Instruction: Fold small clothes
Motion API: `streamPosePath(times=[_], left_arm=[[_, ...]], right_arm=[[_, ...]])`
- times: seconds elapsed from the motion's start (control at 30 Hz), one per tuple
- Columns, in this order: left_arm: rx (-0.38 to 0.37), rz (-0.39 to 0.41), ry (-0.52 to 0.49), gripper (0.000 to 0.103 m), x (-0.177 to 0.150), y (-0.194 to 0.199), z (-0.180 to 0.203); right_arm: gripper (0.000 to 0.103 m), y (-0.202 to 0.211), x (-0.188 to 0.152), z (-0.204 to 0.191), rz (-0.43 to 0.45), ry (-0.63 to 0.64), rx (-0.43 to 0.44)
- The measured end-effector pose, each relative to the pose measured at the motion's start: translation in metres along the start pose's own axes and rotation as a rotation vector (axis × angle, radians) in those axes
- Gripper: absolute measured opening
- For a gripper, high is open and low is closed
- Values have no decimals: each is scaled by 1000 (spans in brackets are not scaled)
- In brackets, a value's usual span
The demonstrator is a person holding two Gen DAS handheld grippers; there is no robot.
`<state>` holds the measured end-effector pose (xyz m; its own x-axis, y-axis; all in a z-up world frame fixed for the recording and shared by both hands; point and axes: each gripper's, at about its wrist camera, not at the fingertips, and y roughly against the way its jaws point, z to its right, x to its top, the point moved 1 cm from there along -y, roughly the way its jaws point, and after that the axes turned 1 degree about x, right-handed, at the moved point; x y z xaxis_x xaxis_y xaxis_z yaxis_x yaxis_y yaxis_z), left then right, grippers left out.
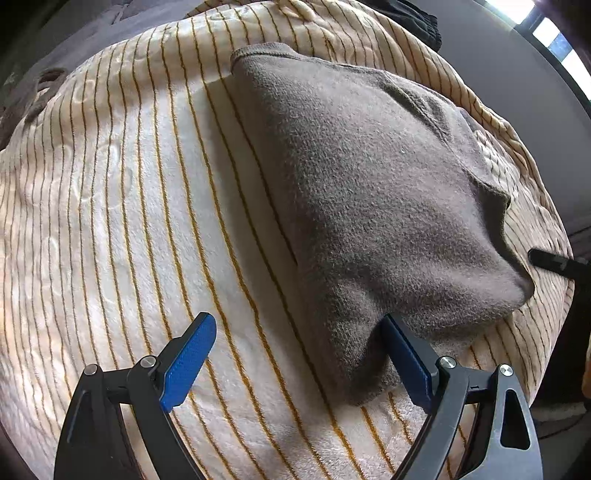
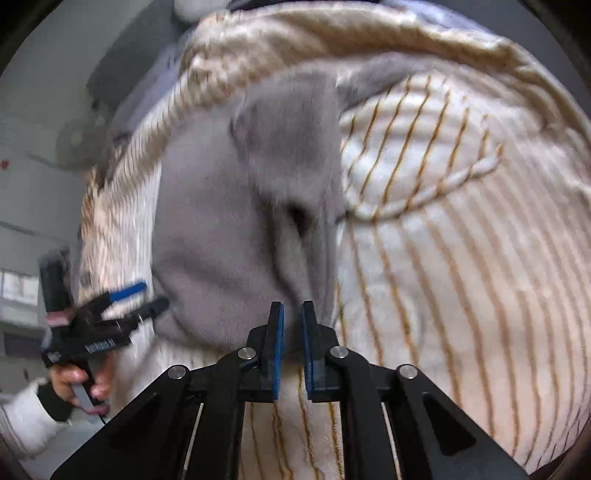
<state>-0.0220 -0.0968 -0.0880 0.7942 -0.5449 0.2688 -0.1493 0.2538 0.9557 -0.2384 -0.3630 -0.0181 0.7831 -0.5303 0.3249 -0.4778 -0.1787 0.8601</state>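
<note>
Garment: a small grey-brown fleece garment (image 1: 369, 192) lies on the cream blanket with ochre stripes (image 1: 129, 221), toward the blanket's far side; in the left wrist view its top face is smooth, with one loose layer lapped over along the edge away from the left gripper.
Left gripper: the left gripper (image 1: 295, 354) stands released, its blue pads wide apart; one pad touches the garment's near corner, the other hangs over bare blanket beside the garment. Nothing is grasped.
Right gripper: the right gripper (image 2: 291, 317) has its blue pads almost together, a narrow slit between them. A pleat of the garment (image 2: 240, 229) runs down to the pad tips; whether cloth is pinched there cannot be told, as the picture is blurred.
Progress, done: judged from the doubled edge and compact outline, at least one fold seems already made.
Progress, left: the lapped layer and the puckered pleat near the right gripper are untidy; a further fold and a smoothing likely remain.
Left wrist view only: the garment's flat top, its ribbed hem at the end farthest from the left gripper, and a dark cloth (image 1: 410, 22) beyond the blanket's far edge.
Right wrist view only: the pleat and its dark hollow, a raised ridge in the blanket (image 2: 424, 192) beside the garment, and the person's hand (image 2: 77, 380) with white sleeve holding the left gripper (image 2: 144, 299) at the garment's opposite side.
</note>
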Motion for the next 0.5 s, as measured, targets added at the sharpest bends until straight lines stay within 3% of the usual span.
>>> streamPosePath(times=[0.13,0.2,0.27,0.3,0.5], left_arm=[[3,-7,9,92,2,0,0],[6,-8,9,92,3,0,0],[13,-7,6,92,5,0,2],[16,-7,5,92,6,0,2],[42,-15,10,92,13,2,-4]], right_arm=[[15,11,10,13,31,-69,29],[25,6,15,17,22,-91,18],[46,2,16,18,21,-106,14],[49,-1,17,19,25,-116,16],[54,-8,23,22,12,-121,17]])
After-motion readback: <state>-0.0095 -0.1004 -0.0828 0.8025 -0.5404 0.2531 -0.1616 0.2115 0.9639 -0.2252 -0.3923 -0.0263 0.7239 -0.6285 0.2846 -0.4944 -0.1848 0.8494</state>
